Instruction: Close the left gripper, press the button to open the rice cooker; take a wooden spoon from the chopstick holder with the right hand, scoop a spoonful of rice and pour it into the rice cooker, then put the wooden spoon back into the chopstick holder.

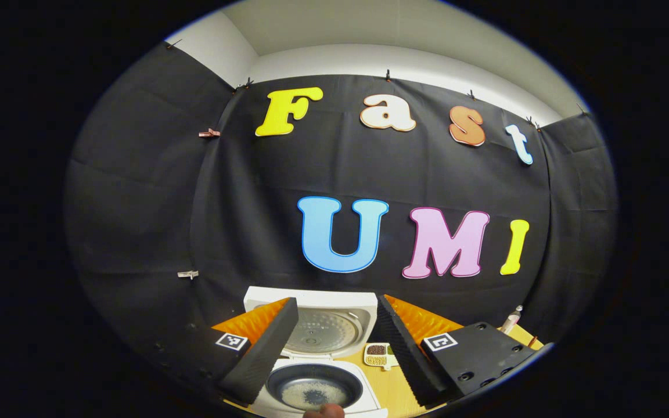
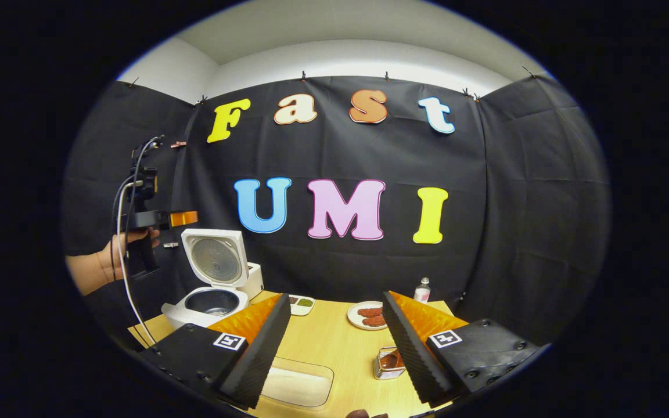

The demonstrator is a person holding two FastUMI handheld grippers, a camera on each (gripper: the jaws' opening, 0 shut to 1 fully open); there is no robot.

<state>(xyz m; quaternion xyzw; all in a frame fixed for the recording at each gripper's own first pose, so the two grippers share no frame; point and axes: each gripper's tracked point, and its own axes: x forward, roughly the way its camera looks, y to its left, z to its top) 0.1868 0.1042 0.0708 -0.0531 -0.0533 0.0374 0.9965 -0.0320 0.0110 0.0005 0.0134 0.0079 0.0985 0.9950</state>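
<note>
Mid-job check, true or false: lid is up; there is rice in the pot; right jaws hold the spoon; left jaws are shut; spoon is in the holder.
1. The rice cooker lid is up. True.
2. Its inner pot has rice in it. True.
3. The right gripper holds the wooden spoon. False: its jaws stand open and empty.
4. The left gripper is shut. False: open.
5. The spoon sits in the chopstick holder. True.

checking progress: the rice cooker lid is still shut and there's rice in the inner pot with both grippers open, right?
Not quite: the rice cooker lid stands open, as the right gripper view shows. The rest holds: rice lies in the inner pot, and the left gripper and right gripper are open.
</note>
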